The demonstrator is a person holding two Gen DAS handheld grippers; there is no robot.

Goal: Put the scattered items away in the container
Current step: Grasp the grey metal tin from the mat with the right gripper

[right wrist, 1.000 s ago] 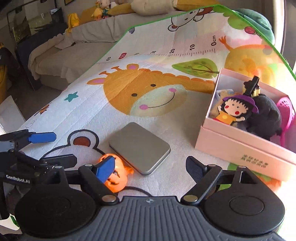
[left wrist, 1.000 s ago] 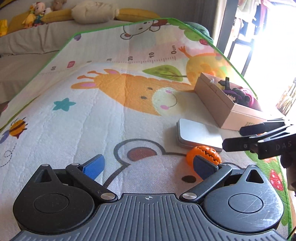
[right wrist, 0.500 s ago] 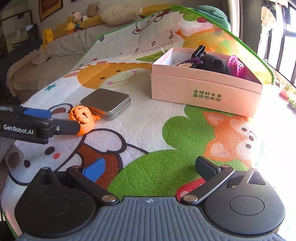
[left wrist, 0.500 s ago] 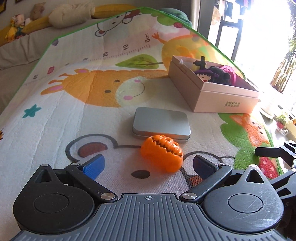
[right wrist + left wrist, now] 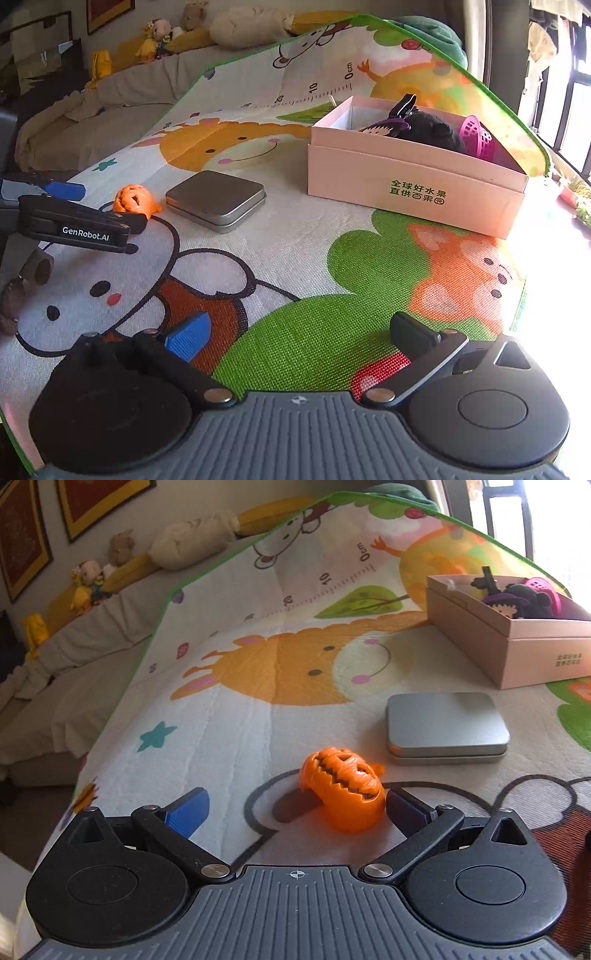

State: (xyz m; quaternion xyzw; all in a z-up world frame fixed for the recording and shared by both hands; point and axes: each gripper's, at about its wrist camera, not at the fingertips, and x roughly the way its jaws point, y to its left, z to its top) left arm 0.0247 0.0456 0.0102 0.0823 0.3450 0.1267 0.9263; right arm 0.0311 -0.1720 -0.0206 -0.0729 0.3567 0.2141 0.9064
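Note:
An orange pumpkin toy (image 5: 343, 790) lies on the play mat between the fingers of my left gripper (image 5: 295, 808), close against the dark right pad (image 5: 404, 806); the blue left pad stands well clear, so the jaws are open. From the right wrist view the same pumpkin (image 5: 133, 199) sits at the left gripper (image 5: 105, 205). A flat silver tin (image 5: 447, 723) (image 5: 216, 199) rests just beyond it. The pink cardboard box (image 5: 406, 177) (image 5: 535, 653) stands further back right. My right gripper (image 5: 300, 335) hovers wide open over the green patch, holding nothing.
Inside the box lie a witch doll (image 5: 384, 127), a black plush (image 5: 432, 131) and a pink basket (image 5: 476, 138). A sofa with soft toys (image 5: 92, 583) runs along the back left. The mat's green edge (image 5: 162, 602) drops off at the left; a window is at the right.
My left gripper has swung and moved in, so the pumpkin now sits between its fingers beside the right pad. The right gripper pulled back from the tin a second ago, then stayed still.

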